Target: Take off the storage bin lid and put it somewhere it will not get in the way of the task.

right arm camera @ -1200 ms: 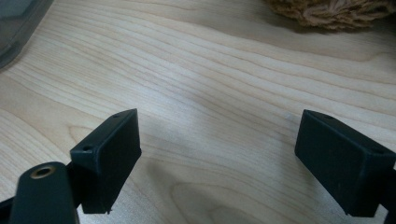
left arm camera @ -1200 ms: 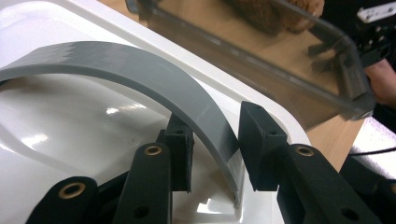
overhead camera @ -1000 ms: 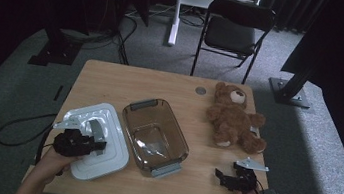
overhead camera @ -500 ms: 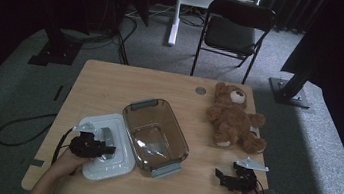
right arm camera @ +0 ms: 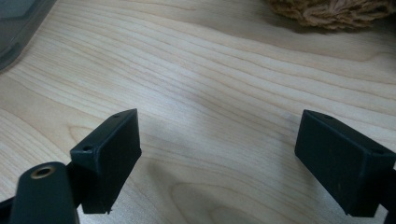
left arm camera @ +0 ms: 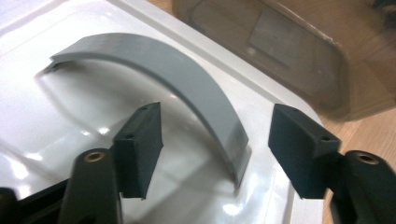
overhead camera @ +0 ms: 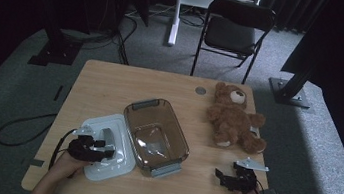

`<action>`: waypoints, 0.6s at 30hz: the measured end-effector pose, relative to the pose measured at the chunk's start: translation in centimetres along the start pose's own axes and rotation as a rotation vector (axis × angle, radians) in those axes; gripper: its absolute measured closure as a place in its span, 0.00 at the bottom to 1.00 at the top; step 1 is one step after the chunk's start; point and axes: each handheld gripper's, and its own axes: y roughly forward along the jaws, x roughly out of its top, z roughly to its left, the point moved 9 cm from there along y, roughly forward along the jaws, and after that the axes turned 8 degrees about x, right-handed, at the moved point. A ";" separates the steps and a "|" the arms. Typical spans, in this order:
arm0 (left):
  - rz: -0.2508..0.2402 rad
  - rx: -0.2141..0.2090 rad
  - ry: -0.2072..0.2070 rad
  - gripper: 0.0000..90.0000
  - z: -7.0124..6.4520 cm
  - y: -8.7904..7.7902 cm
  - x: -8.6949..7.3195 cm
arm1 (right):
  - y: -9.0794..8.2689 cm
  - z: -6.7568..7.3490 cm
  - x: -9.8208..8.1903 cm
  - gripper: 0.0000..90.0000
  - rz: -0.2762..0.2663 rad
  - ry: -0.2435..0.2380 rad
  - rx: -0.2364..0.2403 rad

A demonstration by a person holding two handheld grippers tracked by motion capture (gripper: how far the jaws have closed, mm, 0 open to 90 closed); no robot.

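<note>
Left tongs (overhead camera: 102, 148) sit over the white lid (overhead camera: 116, 163) at about 7 o'clock on the wooden surface (overhead camera: 110, 89). In the left gripper view the left tongs (left arm camera: 217, 140) have just been opening: the jaws stand apart on either side of the lid's (left arm camera: 70, 121) grey arched handle (left arm camera: 187, 88), with a gap on each side and neither pad pressing on it. Released, then, with the handle between the jaws.

The lid lies flat on the surface, its right edge just beside the clear brown container (overhead camera: 155, 135), which stands open near the centre, slightly toward 6 o'clock. The container's (left arm camera: 289, 51) wall shows past the lid at about 1 o'clock in the left gripper view.

Right tongs (overhead camera: 222, 177) rest at about 5 o'clock on the surface, well apart from lid and container. In the right gripper view the right tongs (right arm camera: 217, 163) are spread wide over bare wood (right arm camera: 224, 93), nothing between them.

Brown teddy bear (overhead camera: 233, 117) lies at about 2 o'clock on the surface, near the right tongs but not touching; its fur (right arm camera: 331, 11) edges the top of the right gripper view.
</note>
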 end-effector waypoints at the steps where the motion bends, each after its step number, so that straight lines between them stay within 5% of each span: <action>1: -0.010 0.006 0.002 0.36 0.1 -0.2 0.0 | 0.0 0.0 0.0 0.15 0.001 -0.001 0.000; 8: -0.066 0.089 -0.030 0.21 1.8 -1.6 -0.5 | 0.0 0.0 0.0 0.15 0.000 0.000 -0.001; 11: -0.069 0.190 -0.057 0.09 3.0 -1.8 -0.8 | 0.0 0.0 0.0 0.15 0.001 -0.001 -0.002; 12: -0.069 0.190 -0.057 0.09 3.0 -1.8 -0.8 | 0.0 0.0 0.0 0.15 0.001 -0.001 -0.002; 13: -0.071 0.250 -0.077 0.09 4.0 -2.1 -1.2 | 0.0 0.0 0.0 0.15 0.001 -0.001 -0.002; 18: -0.053 0.285 -0.107 0.01 5.0 -2.6 -2.0 | 0.0 0.0 0.0 0.15 0.000 0.001 -0.006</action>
